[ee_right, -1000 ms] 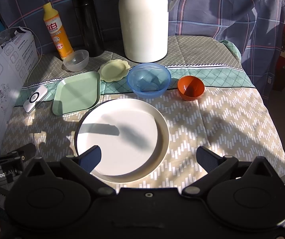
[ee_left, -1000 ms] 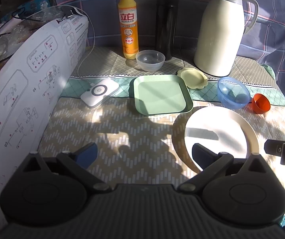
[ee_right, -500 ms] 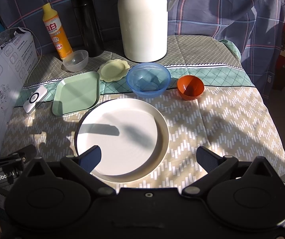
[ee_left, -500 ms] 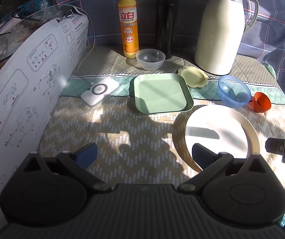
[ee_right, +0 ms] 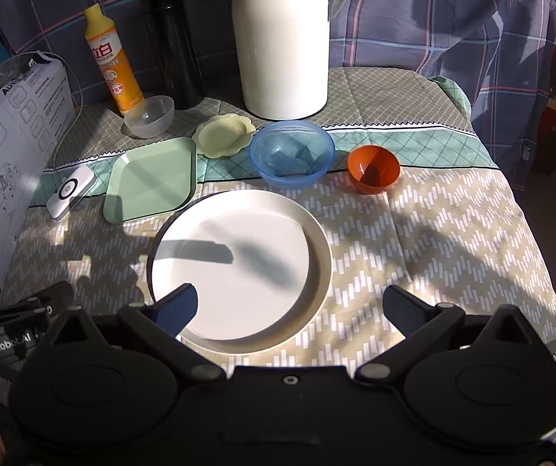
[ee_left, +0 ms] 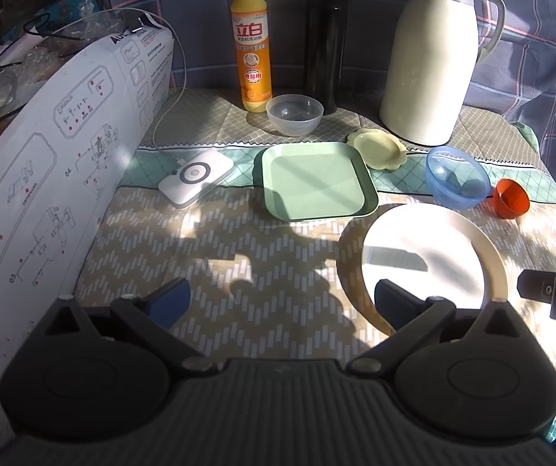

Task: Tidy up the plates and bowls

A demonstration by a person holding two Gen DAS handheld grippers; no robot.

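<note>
while both tools hover low over a cloth-covered table [ee_right: 452, 233], the left gripper [ee_left: 279, 299] has its blue-tipped fingers spread wide with nothing between them, above bare patterned cloth. the right gripper [ee_right: 291, 305] is equally wide and holds nothing; its left fingertip overlaps the near edge of a large white round plate [ee_right: 241, 273], though contact cannot be judged. in the right wrist view, the left tool's side reads "genrobot.ai".

beyond the white plate sits a row of dishes, each apart from the next: a square green plate [ee_right: 151, 178] to the left, a small pale yellow scalloped dish [ee_right: 223, 134] behind it, a blue translucent bowl [ee_right: 291, 153] in the middle, and a small orange bowl [ee_right: 373, 169] to the right. a clear plastic bowl [ee_right: 149, 116] stands further back on the left.

behind the clear bowl is an orange and yellow detergent bottle [ee_left: 251, 44] with chinese characters on its label, then a tall dark flask [ee_left: 324, 48] and a big white thermos jug [ee_left: 431, 54]. a white wireless charger pad [ee_left: 196, 176] lies left of the green plate. a white printed box [ee_left: 56, 155] on the far left shows line diagrams numbered "03" and "04" and letters beginning "au".
</note>
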